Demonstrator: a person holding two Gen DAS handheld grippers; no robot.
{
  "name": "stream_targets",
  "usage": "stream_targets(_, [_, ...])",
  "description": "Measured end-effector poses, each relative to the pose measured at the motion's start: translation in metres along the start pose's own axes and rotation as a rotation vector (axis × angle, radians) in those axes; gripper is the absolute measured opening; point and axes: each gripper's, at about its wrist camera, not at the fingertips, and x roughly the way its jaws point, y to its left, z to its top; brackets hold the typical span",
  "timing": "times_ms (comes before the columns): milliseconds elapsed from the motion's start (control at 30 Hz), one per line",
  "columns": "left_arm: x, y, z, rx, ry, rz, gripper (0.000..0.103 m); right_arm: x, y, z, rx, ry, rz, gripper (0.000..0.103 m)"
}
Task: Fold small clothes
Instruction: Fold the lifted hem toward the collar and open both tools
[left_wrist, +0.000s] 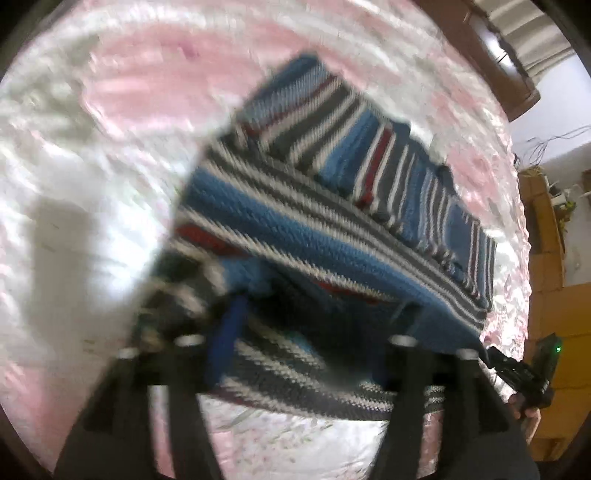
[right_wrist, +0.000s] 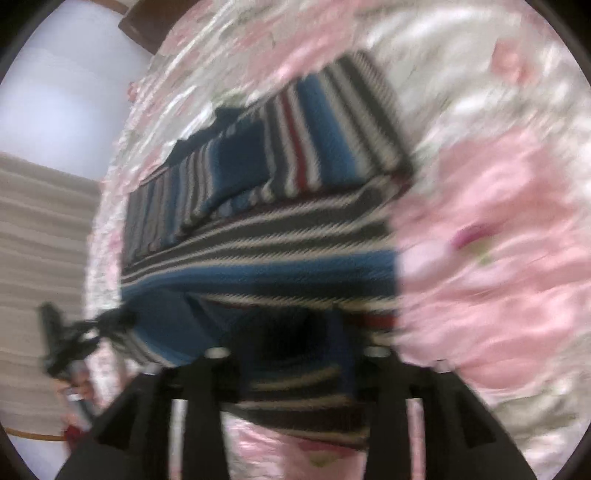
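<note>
A striped knit sweater (left_wrist: 332, 206) in blue, grey, white and red lies partly folded on a pink and white bedspread (left_wrist: 110, 110). Its near edge is lifted and drapes over my left gripper (left_wrist: 317, 314), which is shut on that edge; the fingertips are hidden under the cloth. In the right wrist view the same sweater (right_wrist: 280, 177) rises toward my right gripper (right_wrist: 295, 332), which is shut on the near hem. Each view shows the other gripper pinching a corner: the right gripper (left_wrist: 517, 369) and the left gripper (right_wrist: 74, 339). Both views are motion-blurred.
The bedspread (right_wrist: 498, 221) extends all around the sweater. A dark wooden headboard (left_wrist: 491, 55) stands at the far end. Yellow-brown furniture (left_wrist: 554, 295) with cables lies beyond the bed's right edge, and a beige curtain (right_wrist: 37, 240) beyond its other side.
</note>
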Motion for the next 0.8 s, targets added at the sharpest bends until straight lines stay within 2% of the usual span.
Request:
stream_targets(67, [-0.028,0.002,0.004,0.012,-0.054,0.000,0.067,-0.015,0.000,-0.001,-0.026,-0.024,-0.031,0.044])
stream_targets(167, [-0.059,0.001,0.007,0.062,-0.127,0.031,0.073,-0.042,0.003,-0.004,-0.074,-0.058,-0.020,0.044])
stream_targets(233, [-0.069,-0.006,0.008,0.139,-0.156,0.064,0.077,-0.056,0.010,-0.008,-0.126,-0.071,-0.007,0.044])
stream_targets(300, [-0.067,-0.014,0.008,0.207,-0.160,0.106,0.078,-0.062,0.016,-0.011,-0.165,-0.071,-0.002,0.049])
stream_targets(400, [-0.045,-0.025,0.011,0.291,-0.124,0.136,0.078,-0.054,0.029,-0.009,-0.217,-0.048,-0.005,0.056])
stream_targets(533, [0.005,-0.036,0.017,0.377,-0.035,0.157,0.078,-0.023,0.039,-0.003,-0.260,0.008,-0.010,0.063])
stream_targets(667, [0.038,-0.041,0.026,0.443,0.010,0.185,0.078,0.008,0.040,0.004,-0.276,0.059,-0.019,0.066])
stream_targets(800, [0.061,-0.045,0.034,0.476,0.057,0.144,0.078,0.031,0.039,0.013,-0.299,0.090,-0.031,0.073])
